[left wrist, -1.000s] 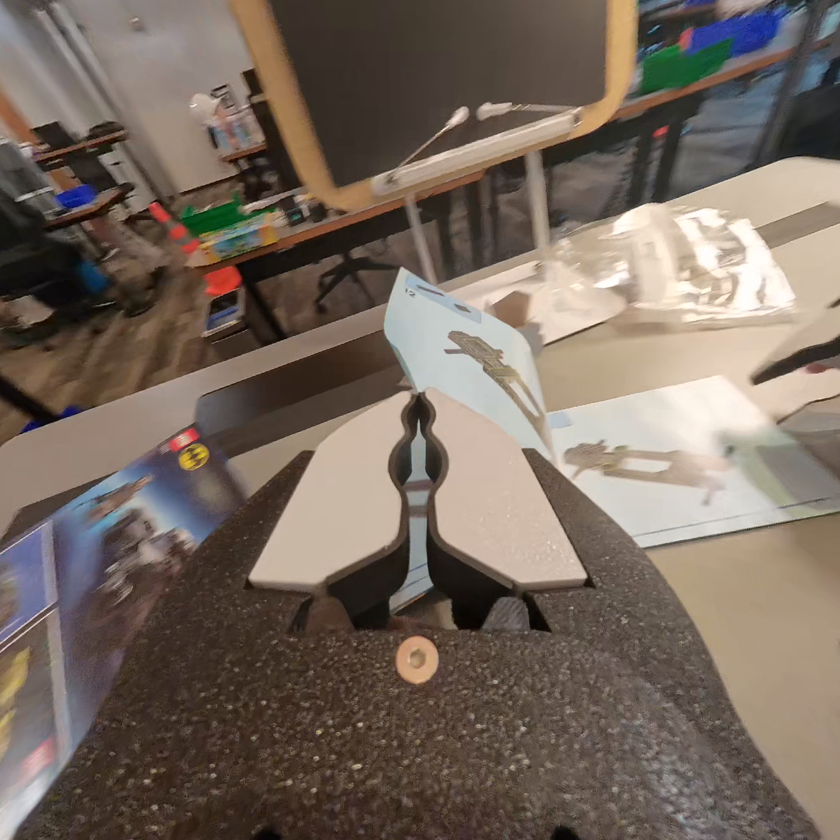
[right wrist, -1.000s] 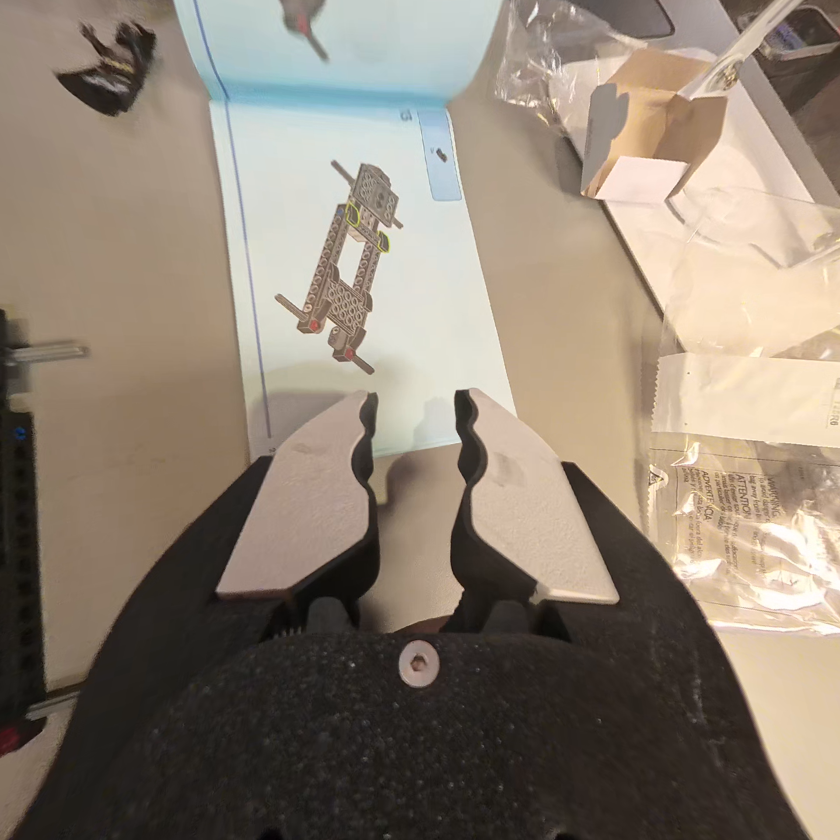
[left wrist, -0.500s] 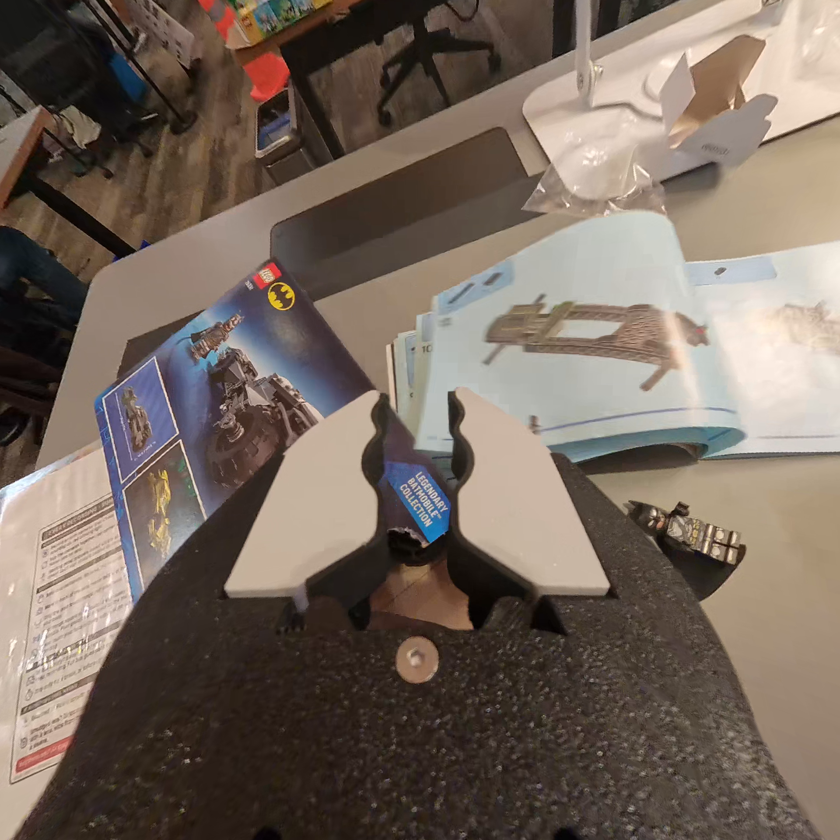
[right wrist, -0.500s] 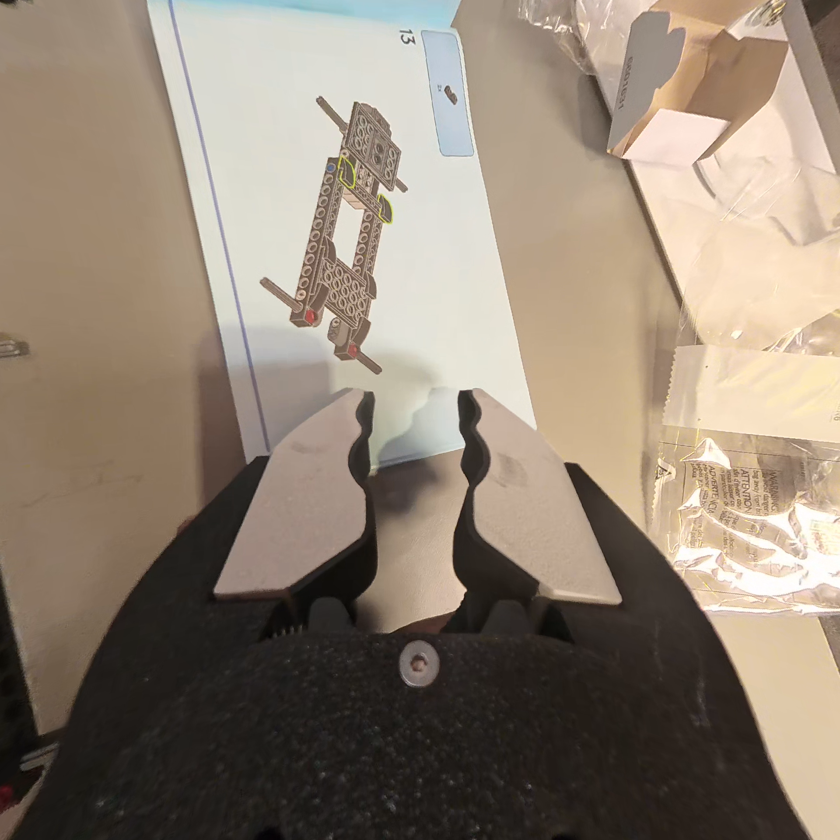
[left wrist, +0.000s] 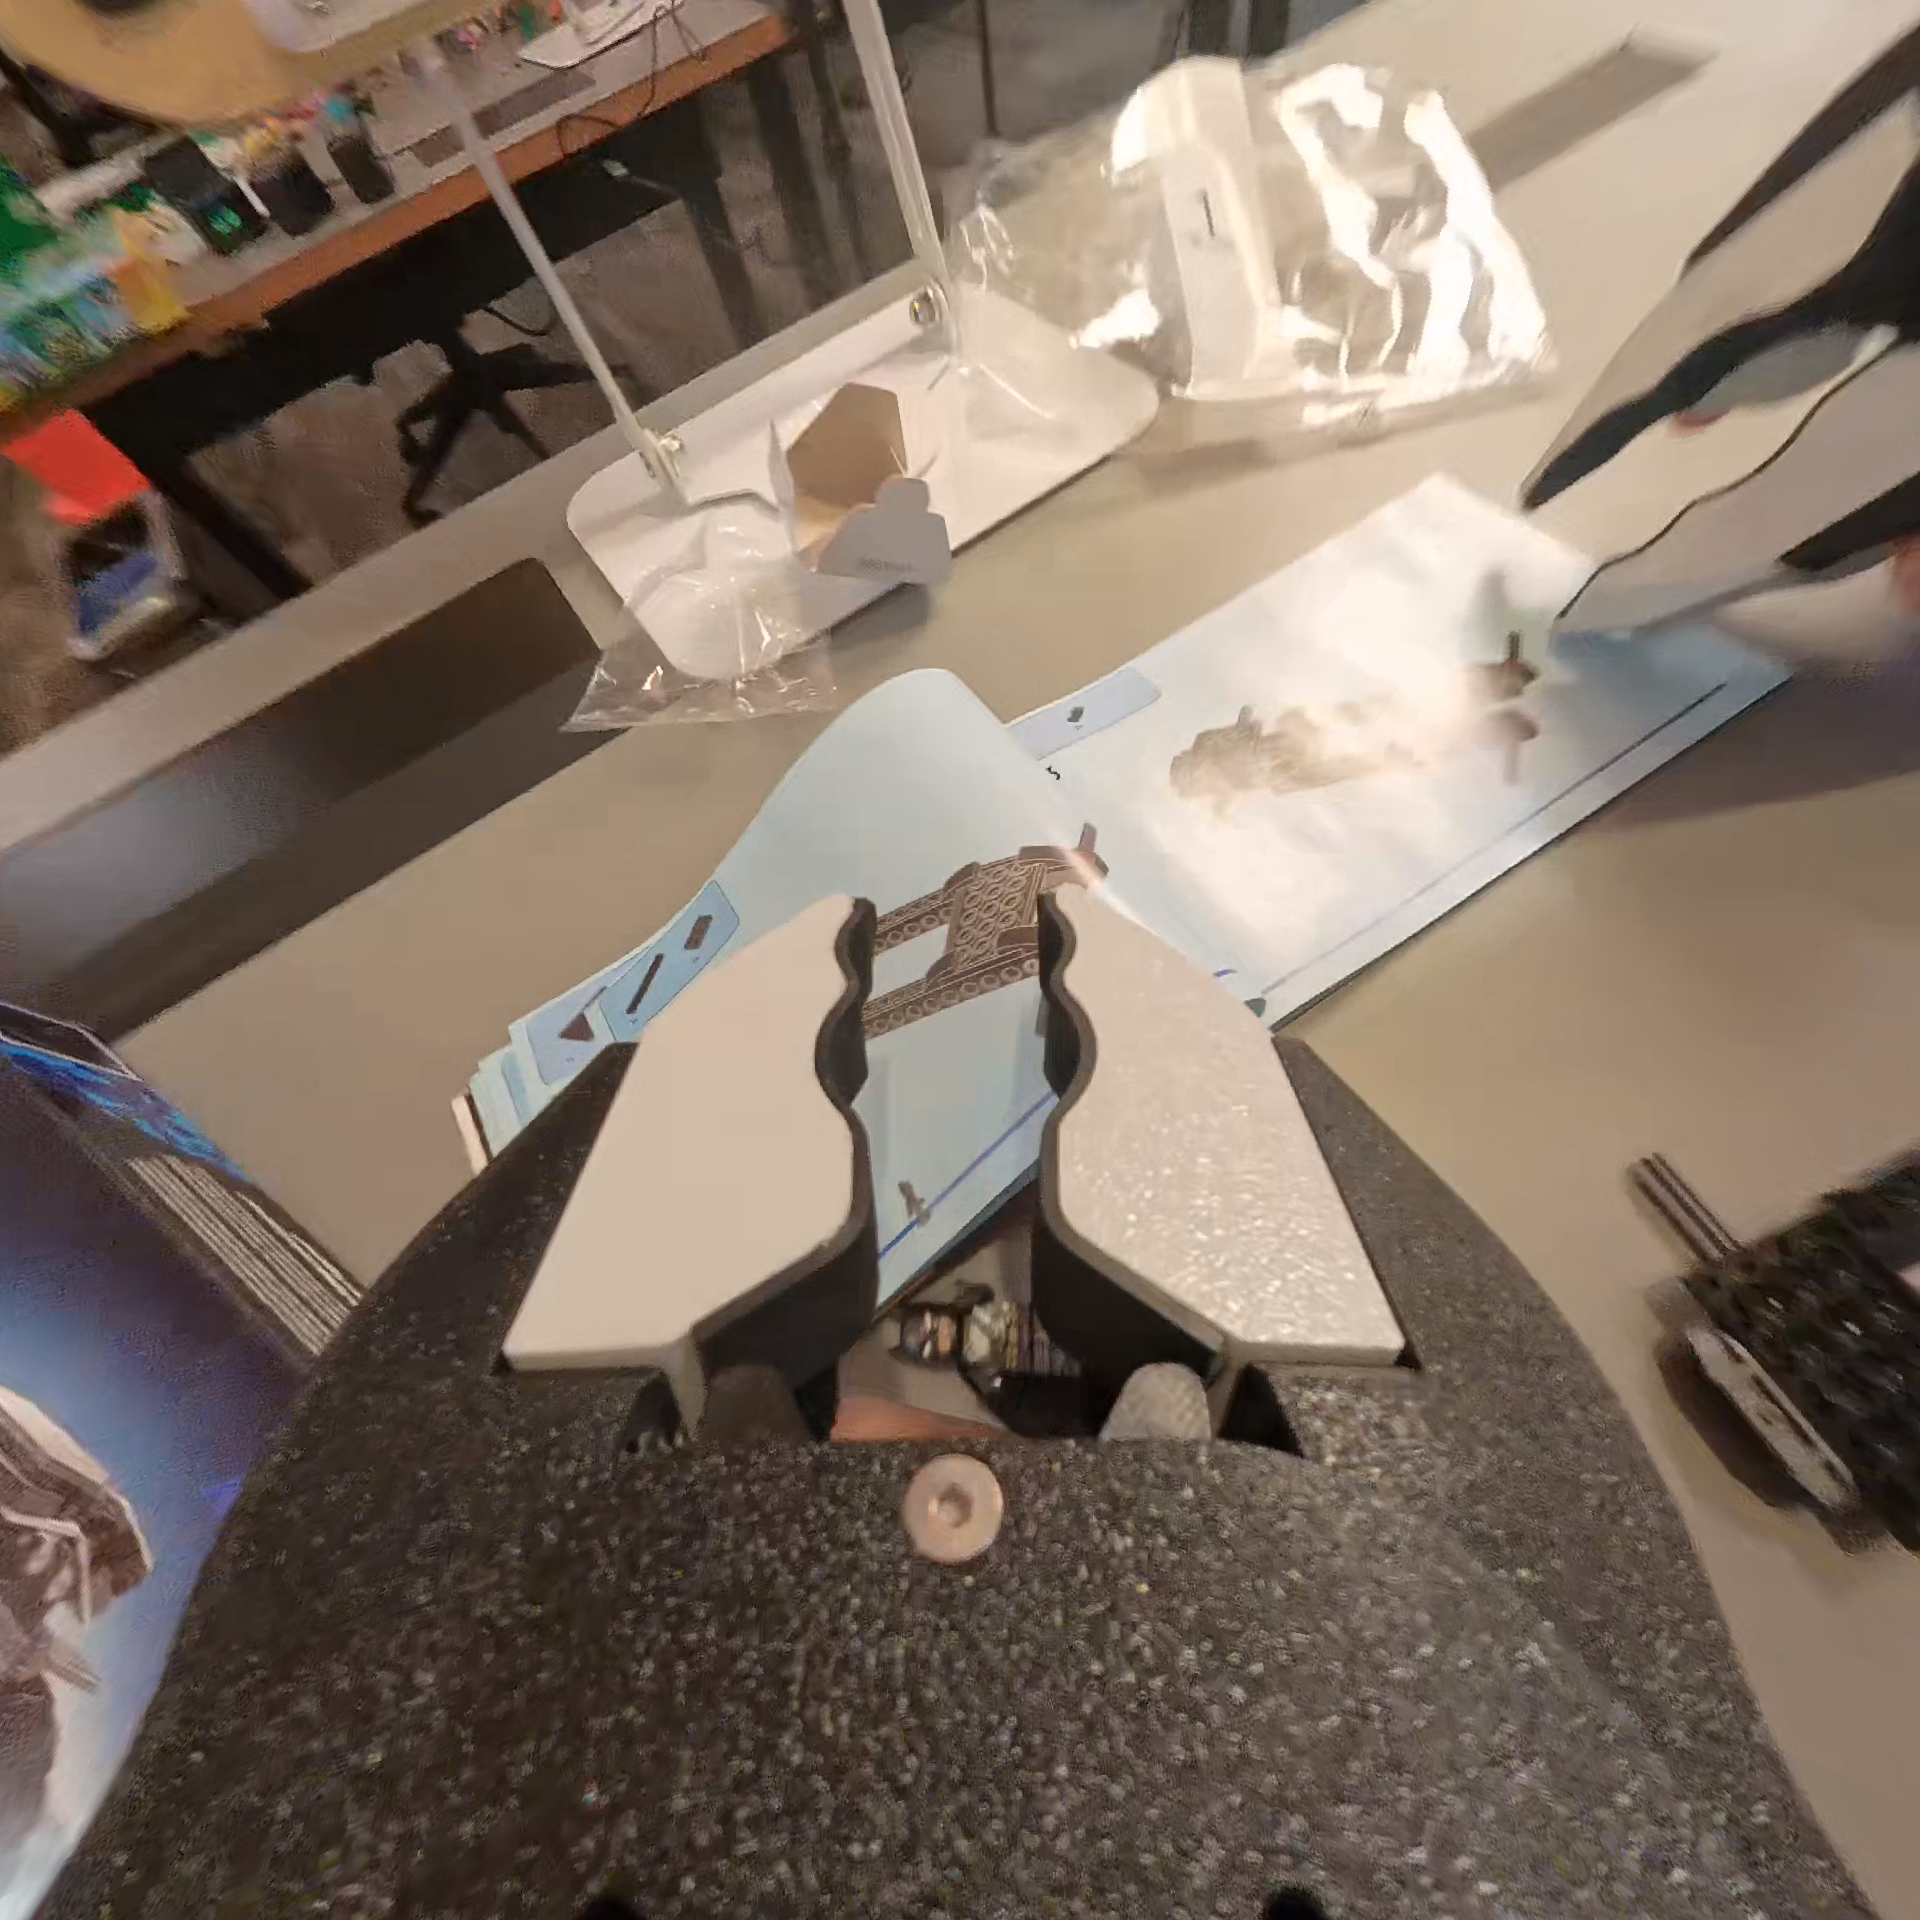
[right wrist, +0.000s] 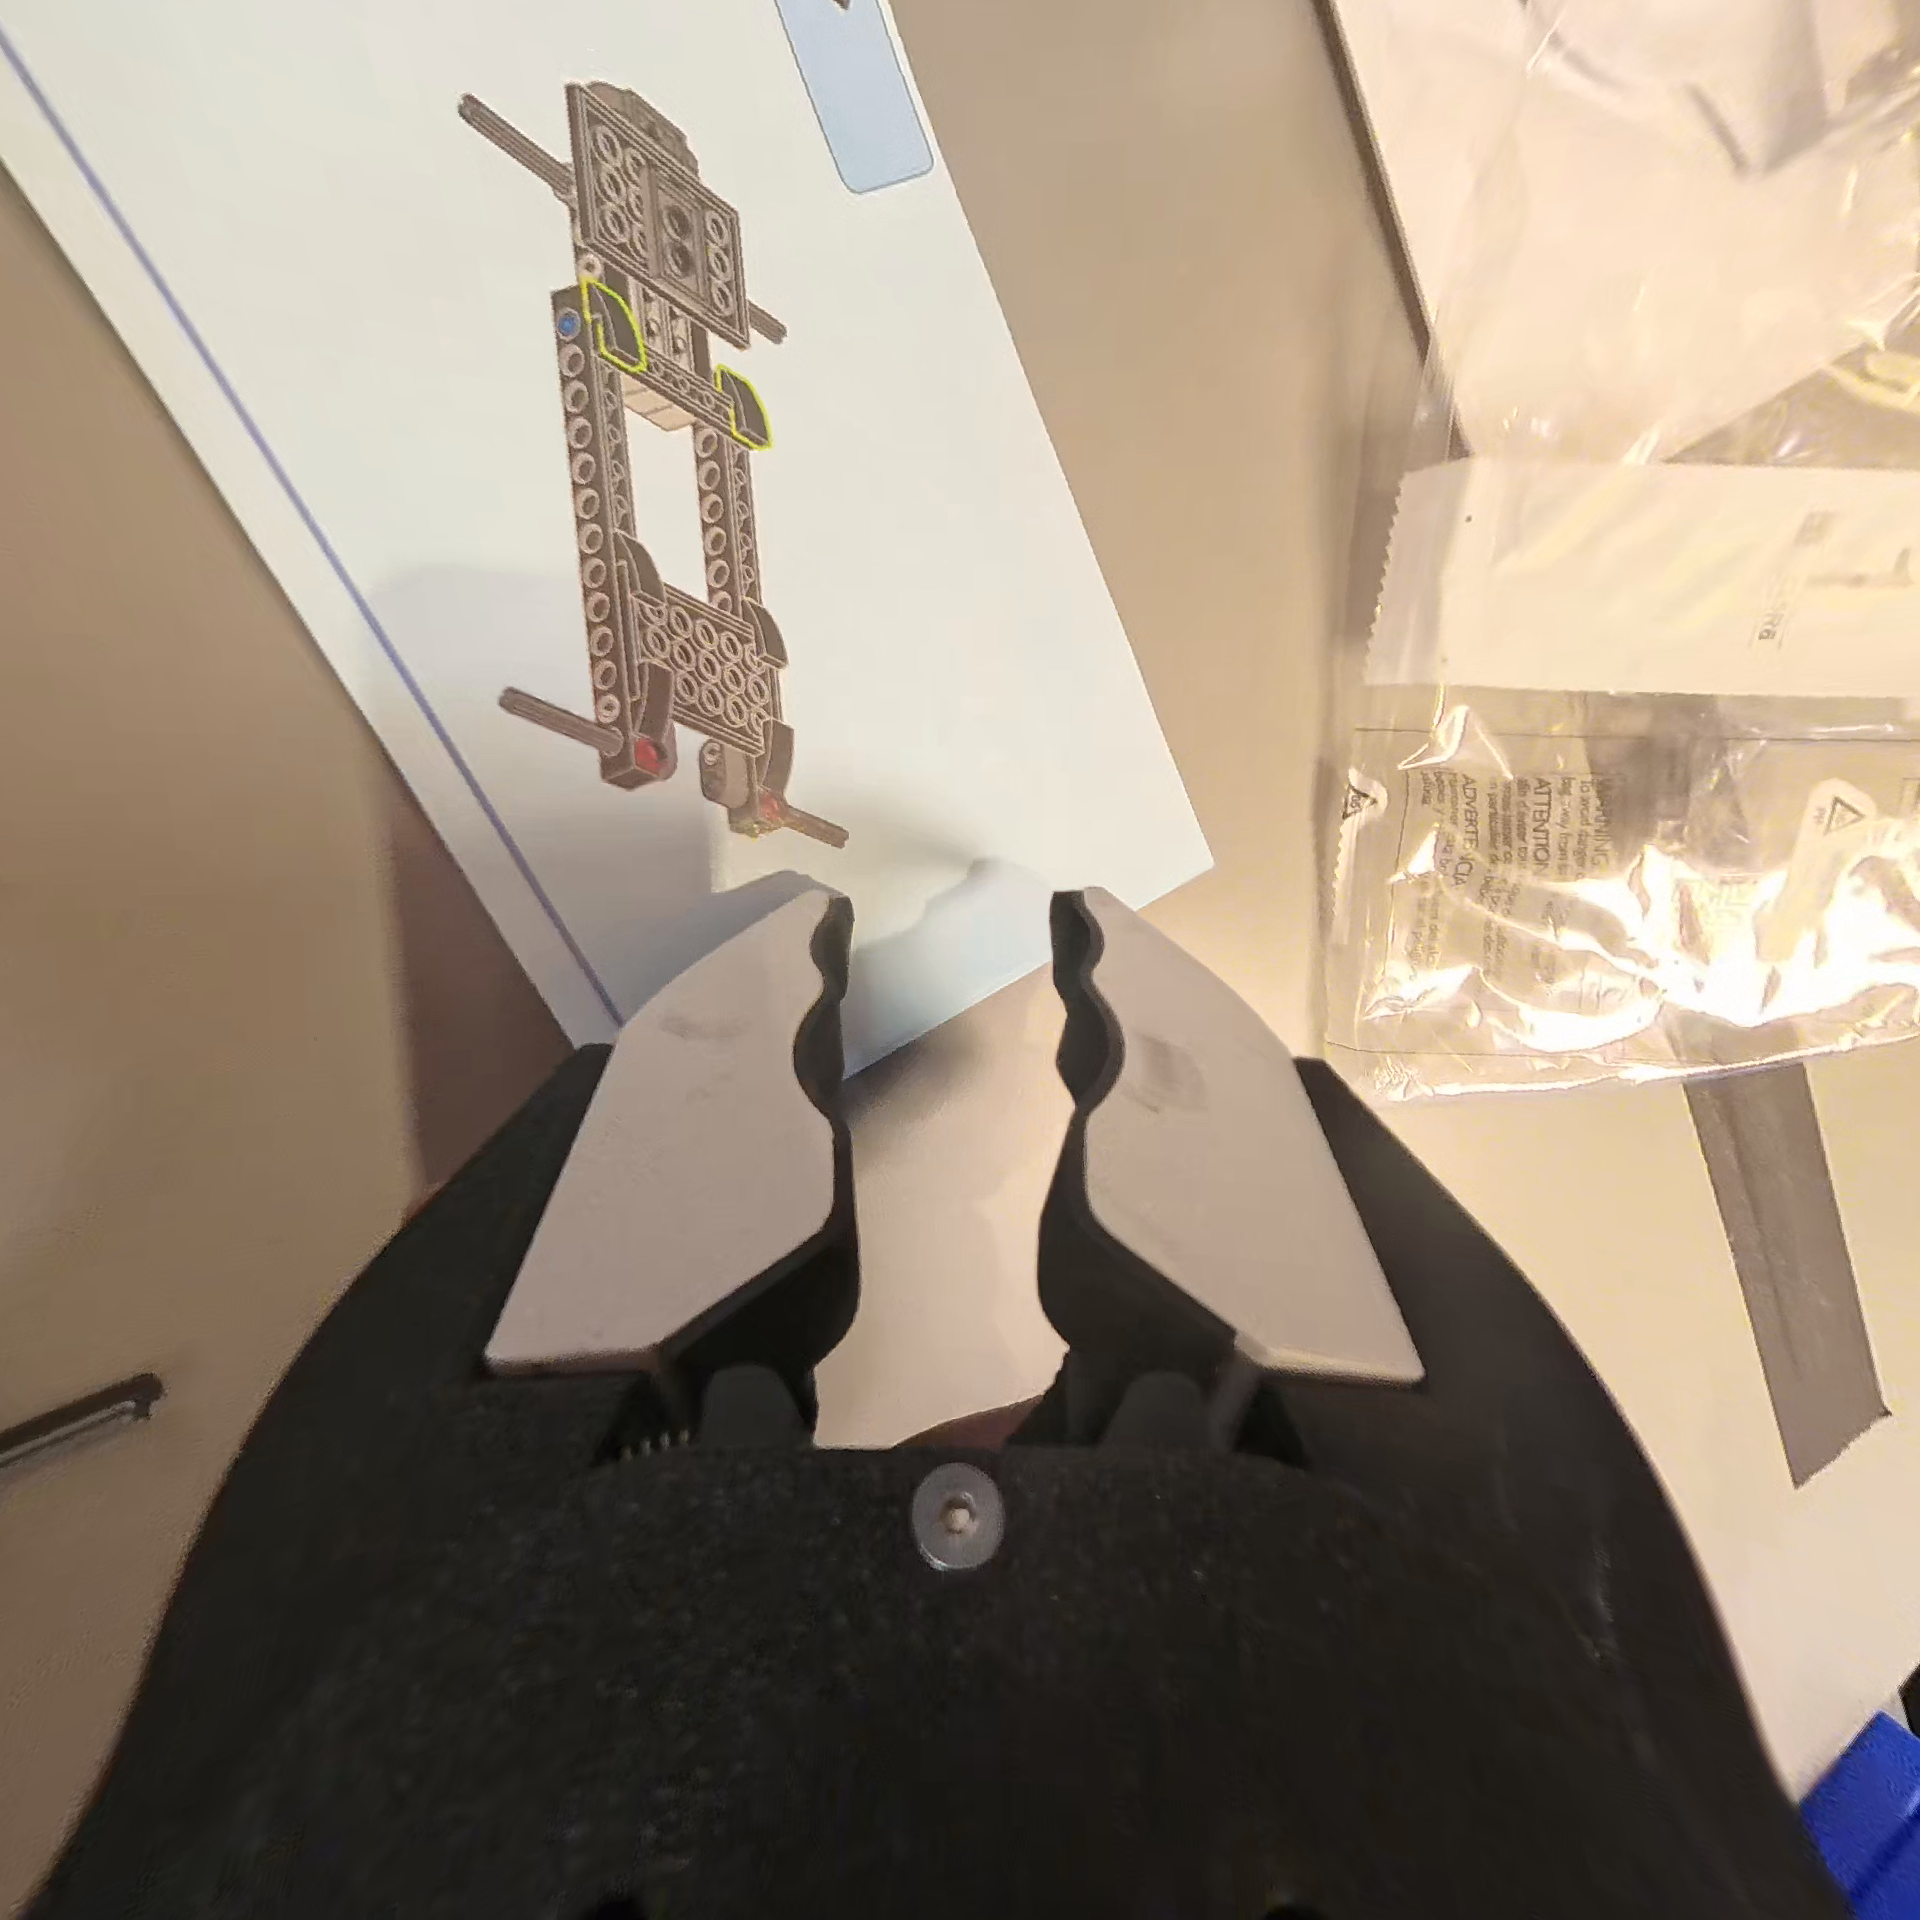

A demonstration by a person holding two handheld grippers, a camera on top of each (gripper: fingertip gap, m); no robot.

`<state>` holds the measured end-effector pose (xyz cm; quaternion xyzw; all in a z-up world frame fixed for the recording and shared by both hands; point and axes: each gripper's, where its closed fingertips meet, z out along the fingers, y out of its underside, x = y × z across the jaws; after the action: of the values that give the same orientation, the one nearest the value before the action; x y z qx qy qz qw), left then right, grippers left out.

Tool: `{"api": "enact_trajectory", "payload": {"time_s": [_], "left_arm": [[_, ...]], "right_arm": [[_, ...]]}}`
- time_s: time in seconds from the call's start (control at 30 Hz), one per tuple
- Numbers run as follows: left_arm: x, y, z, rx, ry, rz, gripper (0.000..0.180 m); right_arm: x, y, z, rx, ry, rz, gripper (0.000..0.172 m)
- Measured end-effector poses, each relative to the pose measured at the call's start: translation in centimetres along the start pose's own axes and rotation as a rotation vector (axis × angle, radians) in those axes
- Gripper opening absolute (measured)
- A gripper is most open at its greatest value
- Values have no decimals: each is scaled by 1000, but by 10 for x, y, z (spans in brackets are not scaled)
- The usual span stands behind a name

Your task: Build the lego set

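Hovering over the open instruction booklet (left wrist: 935, 790), your left gripper (left wrist: 948, 914) has its jaws partly apart with nothing clamped; a curled page rises just ahead, a minifigure (left wrist: 961, 1335) lies beneath the fingers, and the blue set box (left wrist: 94, 1299) sits to its left. Your right gripper (right wrist: 951, 909) is likewise partly open and bare above the booklet's near corner, clear plastic bags (right wrist: 1621, 883) to its right.

A workshop or lab room: long wooden benches (left wrist: 436, 197) crowded with coloured bins and clutter, an office chair (left wrist: 488, 384) on the floor, and a grey table (left wrist: 1558, 1060) strewn with building-kit packaging.
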<state>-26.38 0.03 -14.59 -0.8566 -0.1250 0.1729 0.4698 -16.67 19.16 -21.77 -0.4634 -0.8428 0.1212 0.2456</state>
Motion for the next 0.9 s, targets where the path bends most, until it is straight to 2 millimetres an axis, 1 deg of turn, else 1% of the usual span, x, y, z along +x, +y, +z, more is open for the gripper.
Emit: {"api": "enact_trajectory", "payload": {"time_s": [0.1,0.13,0.17,0.23,0.33,0.4,0.53,0.6,0.63,0.7,0.77,0.83,0.9], "left_arm": [[17,-4,17,-33,-86,156,29],[22,0,23,-72,-85,182,28],[21,8,27,-125,-92,193,28],[11,28,31,-221,-108,176,28],[-12,50,26,-297,-143,112,28],[-22,58,22,-324,-143,80,28],[-28,62,15,-296,-149,48,28],[-35,55,12,-237,-191,38,28],[-42,47,8,-175,-228,23,28],[-55,25,-5,-18,-296,-23,27],[-66,2,-23,161,-338,-80,25],[-68,-17,-40,334,-327,-110,23],[-64,-28,-50,447,-321,-110,21]], "right_arm": [[1,0,0,-2,8,3,38],[1,-1,1,2,7,6,38],[1,-1,1,4,5,9,37],[1,-1,1,6,1,11,37],[1,0,1,4,-2,11,38],[1,0,1,5,-3,11,37],[1,-1,1,8,-3,8,37],[0,-1,0,15,-2,6,38],[0,-3,-1,25,-1,8,38],[1,-8,-4,57,2,22,38],[1,-12,-9,96,4,39,38],[2,-16,-16,137,12,63,38],[4,-20,-24,182,22,86,37]]}}
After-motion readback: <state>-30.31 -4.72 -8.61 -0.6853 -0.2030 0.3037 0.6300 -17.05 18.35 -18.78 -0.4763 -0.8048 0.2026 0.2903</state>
